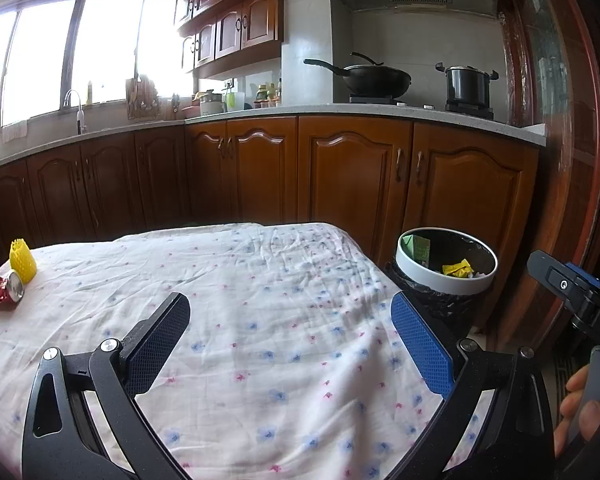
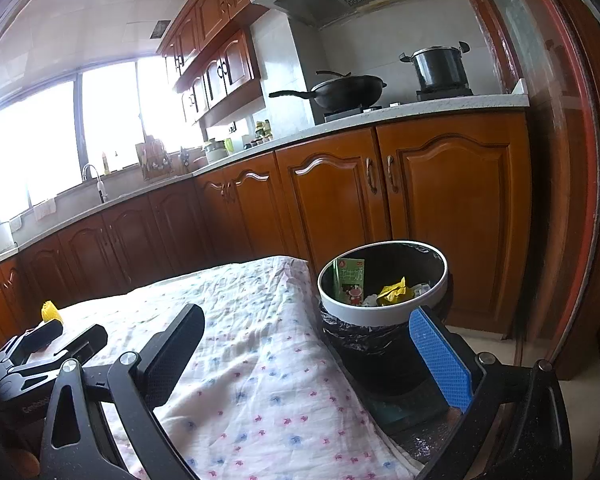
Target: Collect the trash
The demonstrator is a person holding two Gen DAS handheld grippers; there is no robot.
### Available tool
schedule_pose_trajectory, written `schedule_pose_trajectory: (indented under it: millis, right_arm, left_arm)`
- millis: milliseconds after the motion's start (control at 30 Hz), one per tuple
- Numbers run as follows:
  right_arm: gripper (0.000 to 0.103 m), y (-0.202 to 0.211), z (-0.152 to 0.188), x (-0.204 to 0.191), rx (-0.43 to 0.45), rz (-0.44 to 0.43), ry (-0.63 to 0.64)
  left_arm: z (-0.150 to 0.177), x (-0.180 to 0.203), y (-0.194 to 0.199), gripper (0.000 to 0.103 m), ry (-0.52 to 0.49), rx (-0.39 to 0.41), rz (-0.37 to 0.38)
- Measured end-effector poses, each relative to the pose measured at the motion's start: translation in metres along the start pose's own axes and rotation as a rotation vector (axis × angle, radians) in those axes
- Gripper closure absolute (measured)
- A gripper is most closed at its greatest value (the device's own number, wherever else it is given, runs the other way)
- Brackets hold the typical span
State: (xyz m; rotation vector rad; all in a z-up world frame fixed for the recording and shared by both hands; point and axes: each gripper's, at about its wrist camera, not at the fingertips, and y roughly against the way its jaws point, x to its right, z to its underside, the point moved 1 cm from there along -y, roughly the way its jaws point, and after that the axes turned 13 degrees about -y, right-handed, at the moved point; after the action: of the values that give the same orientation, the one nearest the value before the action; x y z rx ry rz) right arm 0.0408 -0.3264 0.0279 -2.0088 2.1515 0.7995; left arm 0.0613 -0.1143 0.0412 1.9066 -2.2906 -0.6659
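A crushed red can (image 1: 3, 290) lies at the table's far left corner, beside a yellow foam net (image 1: 23, 261); the net also shows in the right wrist view (image 2: 51, 312). A white-rimmed trash bin (image 1: 446, 280) with a black liner stands off the table's right edge; it holds a green carton (image 2: 350, 281) and a yellow wrapper (image 2: 394, 291). My left gripper (image 1: 290, 340) is open and empty over the middle of the table. My right gripper (image 2: 306, 354) is open and empty at the table's right edge, just before the bin (image 2: 380, 316).
The table carries a white floral cloth (image 1: 260, 300). Brown kitchen cabinets (image 1: 340, 176) run behind it, with a wok (image 1: 374, 78) and a pot (image 1: 468, 84) on the stove. A wooden door frame (image 1: 572, 160) stands to the right of the bin.
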Motion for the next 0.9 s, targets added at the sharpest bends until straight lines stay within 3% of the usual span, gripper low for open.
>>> schedule_pose_trajectory:
  millis: [900]
  right_arm:
    - [0.000, -0.0015, -0.0001, 0.0004, -0.003, -0.006, -0.008]
  left_arm:
    - [0.0005, 0.0048, -0.0045, 0.000, -0.002, -0.010, 0.007]
